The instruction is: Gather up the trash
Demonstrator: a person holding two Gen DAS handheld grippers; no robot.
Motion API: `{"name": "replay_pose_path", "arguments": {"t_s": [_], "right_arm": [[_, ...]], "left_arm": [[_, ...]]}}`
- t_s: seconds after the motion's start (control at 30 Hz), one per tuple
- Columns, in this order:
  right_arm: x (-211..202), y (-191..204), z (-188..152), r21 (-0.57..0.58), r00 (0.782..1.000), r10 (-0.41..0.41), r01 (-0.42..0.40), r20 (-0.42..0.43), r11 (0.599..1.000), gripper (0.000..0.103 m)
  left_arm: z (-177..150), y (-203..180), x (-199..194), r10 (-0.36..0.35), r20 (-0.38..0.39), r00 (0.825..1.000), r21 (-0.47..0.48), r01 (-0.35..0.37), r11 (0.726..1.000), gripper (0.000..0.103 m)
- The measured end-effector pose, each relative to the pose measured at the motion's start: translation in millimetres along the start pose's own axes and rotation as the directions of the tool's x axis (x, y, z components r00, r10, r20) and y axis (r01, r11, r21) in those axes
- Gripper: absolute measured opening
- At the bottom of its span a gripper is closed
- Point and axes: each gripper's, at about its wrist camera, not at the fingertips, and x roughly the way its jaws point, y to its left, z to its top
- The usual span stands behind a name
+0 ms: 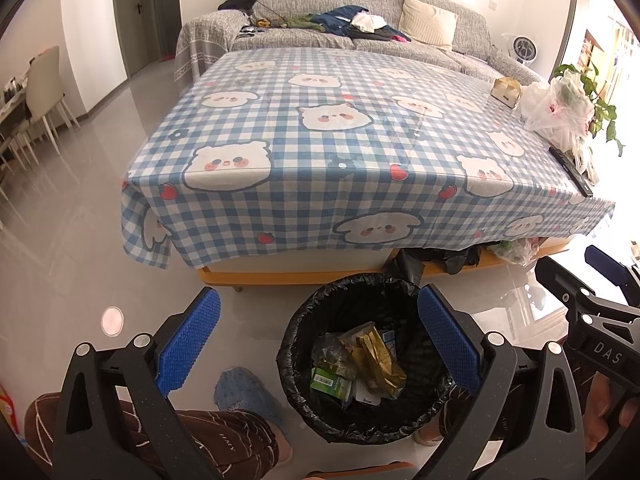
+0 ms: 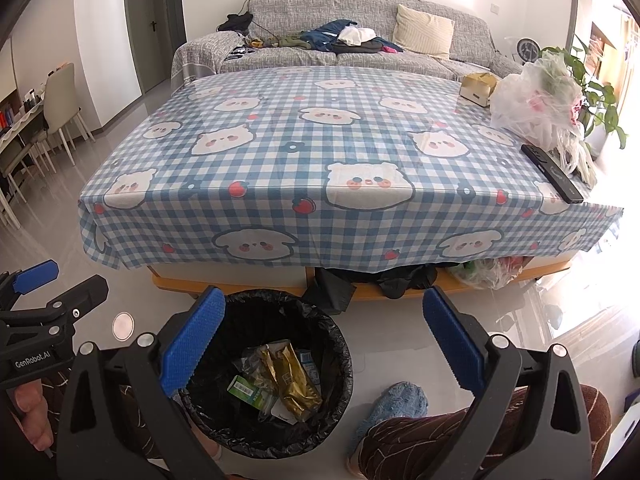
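Over the bin (image 1: 362,360), wrappers (image 1: 374,358) already inside; left gripper (image 1: 318,344) and right gripper (image 2: 324,346) released, empty; desk (image 1: 360,140) looks cleared.

Both wrist cams: low, facing table (image 1: 320,128), sharing bin (image 2: 332,344).

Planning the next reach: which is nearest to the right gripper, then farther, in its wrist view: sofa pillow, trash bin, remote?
1. Trash bin, on the floor just below the right gripper.
2. Remote, on the table's right edge.
3. Sofa pillow, across the table.
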Motion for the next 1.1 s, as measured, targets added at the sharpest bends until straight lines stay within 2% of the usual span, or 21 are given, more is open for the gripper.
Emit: {"name": "replay_pose_path", "arguments": {"t_s": [1.1], "right_arm": [[1.0, -0.4, 0.7, 0.000, 1.000, 0.001, -0.001, 0.000, 1.000, 0.095]], "left_arm": [[2.8, -0.4, -2.9, 0.002, 0.007, 1.000, -0.005, -0.002, 1.000, 0.097]]}}
